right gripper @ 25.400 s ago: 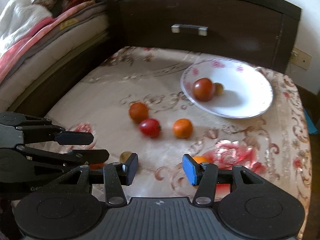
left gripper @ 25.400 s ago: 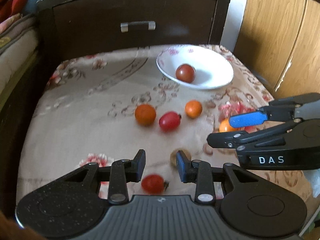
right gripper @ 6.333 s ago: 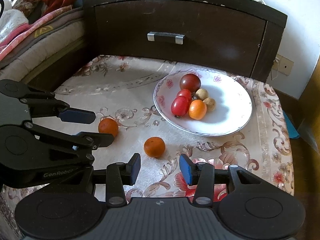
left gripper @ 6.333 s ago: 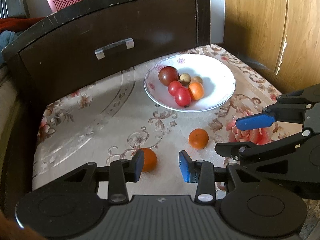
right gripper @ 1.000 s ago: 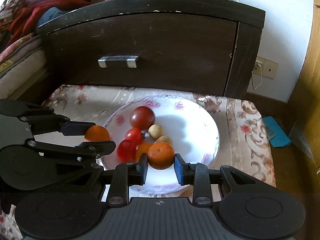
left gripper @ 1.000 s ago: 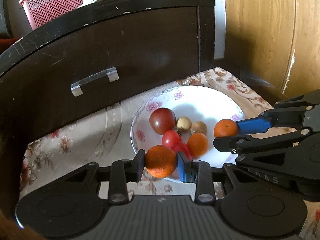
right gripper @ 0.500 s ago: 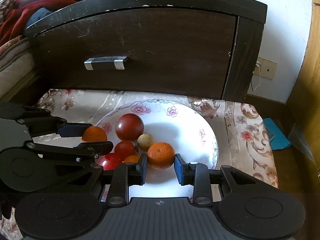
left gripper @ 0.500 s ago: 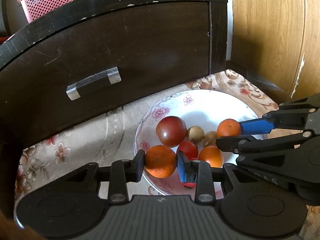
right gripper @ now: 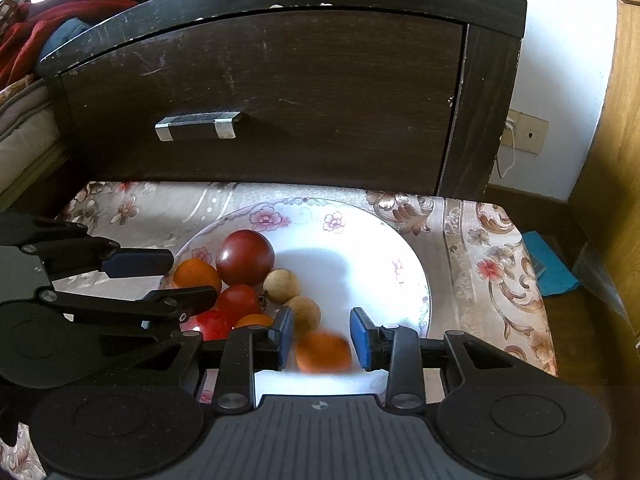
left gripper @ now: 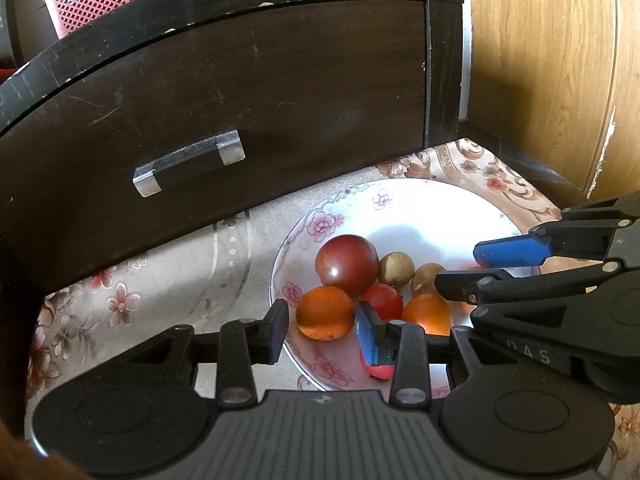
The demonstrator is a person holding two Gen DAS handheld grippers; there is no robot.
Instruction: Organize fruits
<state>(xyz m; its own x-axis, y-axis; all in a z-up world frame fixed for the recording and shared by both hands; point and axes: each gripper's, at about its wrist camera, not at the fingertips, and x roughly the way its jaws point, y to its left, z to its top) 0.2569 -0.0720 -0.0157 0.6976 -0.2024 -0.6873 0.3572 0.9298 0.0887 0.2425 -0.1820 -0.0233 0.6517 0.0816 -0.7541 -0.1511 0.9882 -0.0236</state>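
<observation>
Both jaws parted: left gripper (left gripper: 320, 330) and right gripper (right gripper: 322, 338) each release a round orange fruit (left gripper: 325, 313) into white floral plate (right gripper: 408, 276). Next: withdraw clear.

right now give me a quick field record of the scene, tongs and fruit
left tongs: open, orange fruit between the fingers, over the bowl
right tongs: open, blurred orange fruit between them
bowl: white, floral rim, on patterned cloth
in bowl: dark red tomato, red tomatoes, two brown round fruits, oranges
behind: dark wooden drawer
</observation>
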